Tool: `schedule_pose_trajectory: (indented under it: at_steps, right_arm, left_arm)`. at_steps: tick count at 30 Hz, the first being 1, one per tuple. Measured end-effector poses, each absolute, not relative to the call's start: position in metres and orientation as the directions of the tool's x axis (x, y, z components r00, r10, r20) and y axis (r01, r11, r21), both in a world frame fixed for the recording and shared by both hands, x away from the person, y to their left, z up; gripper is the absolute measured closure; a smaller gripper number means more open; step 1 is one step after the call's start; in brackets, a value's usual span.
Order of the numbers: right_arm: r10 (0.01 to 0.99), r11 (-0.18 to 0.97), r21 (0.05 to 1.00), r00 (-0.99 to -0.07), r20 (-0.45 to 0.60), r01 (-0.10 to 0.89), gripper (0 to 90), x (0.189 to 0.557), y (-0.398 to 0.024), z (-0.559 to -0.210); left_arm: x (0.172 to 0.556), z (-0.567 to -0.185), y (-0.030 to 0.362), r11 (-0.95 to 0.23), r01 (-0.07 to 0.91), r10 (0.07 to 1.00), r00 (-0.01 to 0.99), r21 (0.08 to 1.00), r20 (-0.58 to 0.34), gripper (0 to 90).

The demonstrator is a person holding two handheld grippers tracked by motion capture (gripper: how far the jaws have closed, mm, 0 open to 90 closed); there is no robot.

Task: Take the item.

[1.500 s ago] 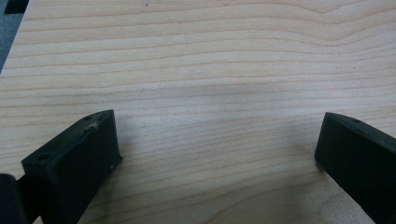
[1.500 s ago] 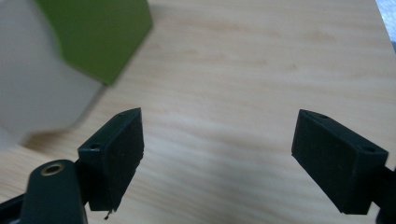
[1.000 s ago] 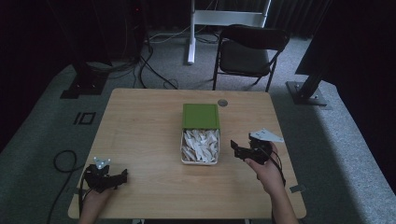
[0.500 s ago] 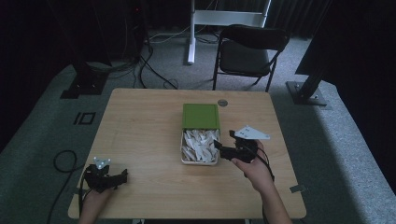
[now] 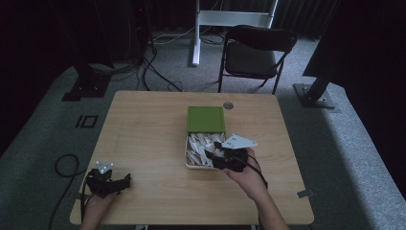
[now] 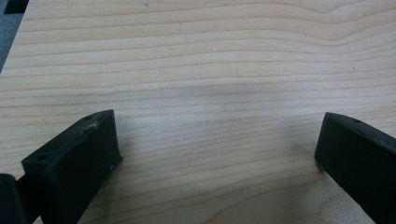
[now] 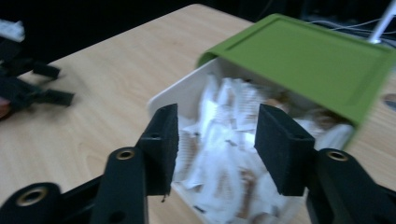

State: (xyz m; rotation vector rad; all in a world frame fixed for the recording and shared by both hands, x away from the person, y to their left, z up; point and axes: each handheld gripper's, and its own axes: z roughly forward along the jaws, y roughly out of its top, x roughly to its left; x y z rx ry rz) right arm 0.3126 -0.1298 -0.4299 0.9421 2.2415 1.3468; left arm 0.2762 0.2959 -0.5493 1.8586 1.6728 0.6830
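A white box [image 5: 186, 152] full of white paper packets [image 5: 198, 146] sits mid-table, its green lid [image 5: 206, 119] slid back over the far end. My right gripper [image 5: 214, 154] reaches in from the right over the packets. In the right gripper view its jaws [image 7: 217, 121] stand about half apart above the packets [image 7: 224, 140], having just been closing, and no packet is visibly pinched between the pads. The green lid [image 7: 308, 56] lies just beyond. My left gripper [image 5: 125, 179] rests at the table's near left corner, open wide over bare wood [image 6: 217, 135].
The wooden table [image 5: 143, 129] has a round grommet [image 5: 228, 105] behind the box. A black folding chair [image 5: 256, 48] stands past the far edge, with stand bases and cables on the carpet around. The left gripper [image 7: 28, 88] appears far off in the right gripper view.
My right gripper has moved left from the table's right side to over the open box, and its jaws have narrowed. The left gripper has stayed in place.
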Motion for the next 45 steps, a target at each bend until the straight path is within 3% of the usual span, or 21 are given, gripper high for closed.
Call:
schedule_pose_trajectory:
  at_steps: [9,16,45]
  right_arm:
    - [0.645,0.378,0.853,-0.763,0.035,0.359,66.5,0.313,-0.107,-0.447]
    - [0.613,0.424,0.827,-0.789,0.038,0.369,73.2,0.313,-0.097,-0.462]
    - [0.65,0.454,0.774,-0.758,0.052,0.442,79.6,0.33,-0.09,-0.487]
  left_arm:
    - [0.276,-0.549,0.296,-0.079,0.719,0.995,0.099,0.69,0.012,0.7]
    - [0.276,-0.549,0.296,-0.08,0.72,0.995,0.099,0.69,0.012,0.7]
    - [0.276,-0.549,0.296,-0.08,0.719,0.995,0.099,0.69,0.012,0.7]
